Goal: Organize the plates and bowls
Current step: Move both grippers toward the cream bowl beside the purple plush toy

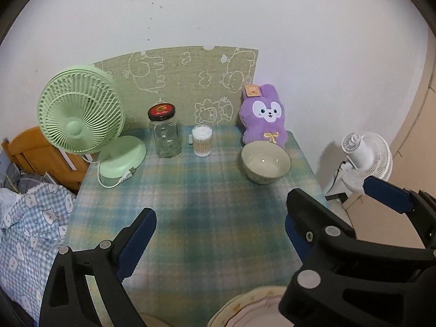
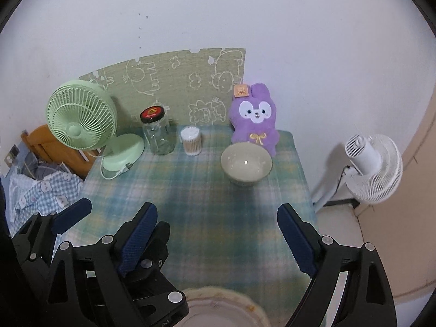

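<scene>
- Left wrist view: left claw (image 1: 220, 229) gapes wide, empty. Bowl (image 1: 265, 162) stands toward the tabletop's (image 1: 190, 204) far right corner, before a plush rabbit (image 1: 263, 117); probably ceramic, stiff, breakable, slick, best pinched at its rim. Plate (image 1: 245, 309) lies at the near edge.
- Right wrist view: right claw (image 2: 218, 231) gapes wide, empty. Bare cloth between plate (image 2: 218, 308) and bowl (image 2: 246, 163) leaves room; the right edge runs close.

Left gripper (image 1: 220, 223) and right gripper (image 2: 218, 223): black plastic frames, round silver rivets at the pivots, fingers (image 2: 139, 234) faced with ridged dark-blue pads.
</scene>
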Demonstrator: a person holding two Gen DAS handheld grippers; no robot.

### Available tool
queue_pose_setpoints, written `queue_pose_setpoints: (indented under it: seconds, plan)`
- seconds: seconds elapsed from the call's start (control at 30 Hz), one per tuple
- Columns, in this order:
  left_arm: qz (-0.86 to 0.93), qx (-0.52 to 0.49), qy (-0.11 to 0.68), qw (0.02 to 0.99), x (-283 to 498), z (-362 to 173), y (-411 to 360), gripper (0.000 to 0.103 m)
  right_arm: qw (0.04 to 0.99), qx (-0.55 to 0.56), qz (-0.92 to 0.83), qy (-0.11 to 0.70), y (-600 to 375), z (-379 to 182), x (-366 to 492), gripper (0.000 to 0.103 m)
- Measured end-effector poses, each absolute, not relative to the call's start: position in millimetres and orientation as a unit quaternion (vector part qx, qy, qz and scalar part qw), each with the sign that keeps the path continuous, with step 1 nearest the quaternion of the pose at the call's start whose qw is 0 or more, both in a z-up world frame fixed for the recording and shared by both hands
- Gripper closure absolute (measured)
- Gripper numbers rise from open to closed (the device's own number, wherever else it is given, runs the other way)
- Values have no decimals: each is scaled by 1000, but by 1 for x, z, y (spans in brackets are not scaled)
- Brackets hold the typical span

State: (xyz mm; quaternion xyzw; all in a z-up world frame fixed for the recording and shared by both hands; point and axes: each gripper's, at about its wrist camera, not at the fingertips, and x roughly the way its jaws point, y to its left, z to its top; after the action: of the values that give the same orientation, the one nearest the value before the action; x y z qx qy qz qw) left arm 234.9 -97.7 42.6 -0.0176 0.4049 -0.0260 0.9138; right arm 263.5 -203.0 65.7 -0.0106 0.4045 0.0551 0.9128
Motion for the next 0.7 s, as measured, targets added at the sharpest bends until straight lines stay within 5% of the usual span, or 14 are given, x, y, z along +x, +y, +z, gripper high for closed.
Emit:
queue_pose_setpoints:
  seconds: [0.7]
  plan:
    - [24,-21,430,902,360,-15,-144,10,910,-46,55,409,-251,16,399,11]
